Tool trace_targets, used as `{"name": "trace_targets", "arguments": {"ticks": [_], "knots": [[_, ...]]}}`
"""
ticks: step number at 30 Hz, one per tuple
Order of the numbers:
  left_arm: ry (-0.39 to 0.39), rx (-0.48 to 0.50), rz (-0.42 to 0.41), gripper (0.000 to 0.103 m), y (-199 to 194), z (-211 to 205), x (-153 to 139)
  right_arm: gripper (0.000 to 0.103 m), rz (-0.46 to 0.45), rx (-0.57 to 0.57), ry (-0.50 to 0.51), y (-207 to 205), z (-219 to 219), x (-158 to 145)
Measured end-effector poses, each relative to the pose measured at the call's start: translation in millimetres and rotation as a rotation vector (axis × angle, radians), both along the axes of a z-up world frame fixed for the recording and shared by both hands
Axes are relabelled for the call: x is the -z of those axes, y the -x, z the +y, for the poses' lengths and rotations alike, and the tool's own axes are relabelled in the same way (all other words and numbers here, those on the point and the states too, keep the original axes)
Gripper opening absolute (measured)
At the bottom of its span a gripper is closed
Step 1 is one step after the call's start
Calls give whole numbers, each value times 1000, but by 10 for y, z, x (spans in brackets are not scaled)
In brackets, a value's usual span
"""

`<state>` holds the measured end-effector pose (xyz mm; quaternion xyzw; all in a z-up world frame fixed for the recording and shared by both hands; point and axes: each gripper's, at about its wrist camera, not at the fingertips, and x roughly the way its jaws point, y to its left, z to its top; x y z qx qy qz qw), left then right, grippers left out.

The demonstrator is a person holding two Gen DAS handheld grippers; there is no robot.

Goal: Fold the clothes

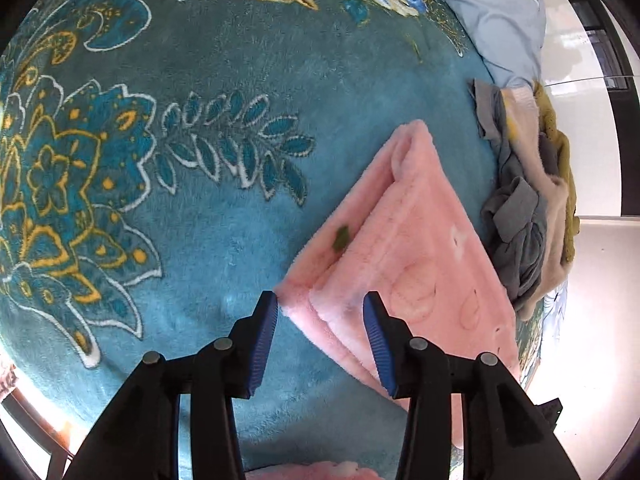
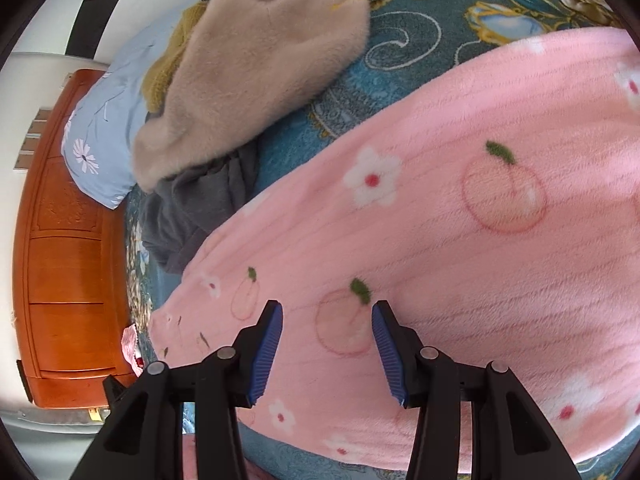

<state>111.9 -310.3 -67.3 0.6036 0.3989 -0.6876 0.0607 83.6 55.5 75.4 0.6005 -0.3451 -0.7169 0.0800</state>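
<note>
Left wrist: folded pink garment [image 1: 404,240] lies just ahead of parted hand-held gripper [image 1: 322,320].

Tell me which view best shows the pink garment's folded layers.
Left wrist: the pink fleece garment shows stacked folded edges and a corner between the open left gripper. Right wrist shows only its flat printed top under the open right gripper.

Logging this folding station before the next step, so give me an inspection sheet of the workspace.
Surface: teal floral blanket covering a bed.
Job's things: pink fleece garment, folded in layers, lying flat.
Clutter: clothes pile of beige, grey and mustard pieces beside it; pale blue pillow.
Grippers: left gripper open over the garment's corner; right gripper open over the fleece.
Cables: nothing seen.
Surroundings: wooden headboard, white wall.
</note>
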Motion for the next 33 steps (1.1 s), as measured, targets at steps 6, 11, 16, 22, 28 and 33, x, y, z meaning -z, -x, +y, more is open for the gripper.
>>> {"name": "trace_targets", "arguments": {"ticks": [6, 11, 16, 22, 28, 33], "knots": [[-3, -12, -43, 28, 217, 120, 41, 50, -4, 15, 9, -85, 19, -5], [89, 4, -78, 14, 327, 268, -38, 50, -18, 20, 5, -114, 50, 13], [149, -59, 35, 11, 281, 263, -297, 50, -25, 23, 8, -120, 88, 16], [19, -189, -73, 11, 255, 106, 65, 50, -5, 36, -12, -128, 183, 8], [-53, -260, -88, 18, 141, 60, 119, 50, 26, 25, -10, -152, 281, -51], [95, -240, -108, 24, 59, 202, -225, 50, 62, 18, -26, -180, 423, -143]]}}
